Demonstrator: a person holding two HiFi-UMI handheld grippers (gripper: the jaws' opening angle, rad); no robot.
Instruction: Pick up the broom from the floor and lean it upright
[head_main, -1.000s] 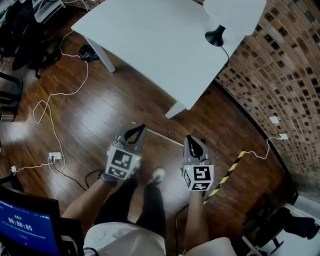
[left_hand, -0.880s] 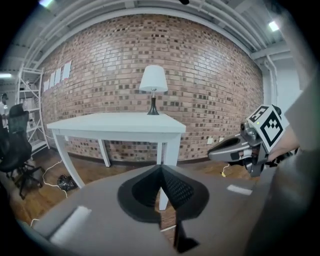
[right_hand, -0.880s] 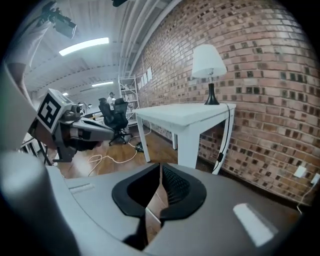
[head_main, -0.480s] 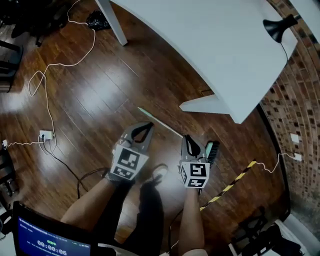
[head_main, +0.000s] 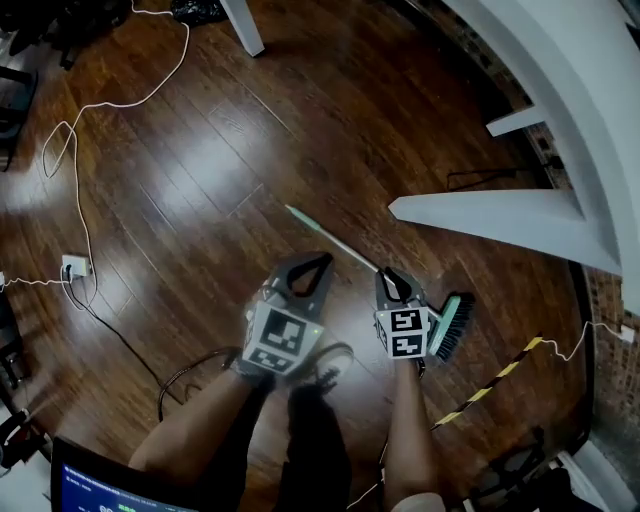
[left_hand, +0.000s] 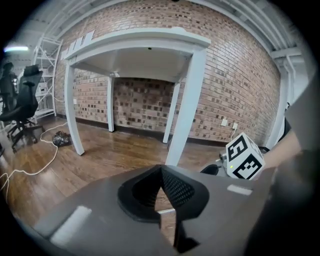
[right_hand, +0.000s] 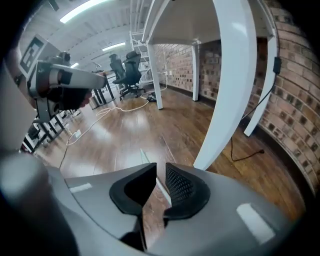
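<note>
The broom (head_main: 335, 240) lay flat on the wooden floor (head_main: 190, 170), just short of the white table (head_main: 500, 215), which ran off the frame's edge. From above, the right gripper (head_main: 397, 283) hid the lower stretch of its pale handle and the marker cube (head_main: 407, 333) cut off part of the brush head (head_main: 457, 325). The right gripper's jaws were opening, the handle showing through their narrow gap unpinched, while the left gripper (head_main: 318, 262) hung alongside, tips clenched together on nothing.
</note>
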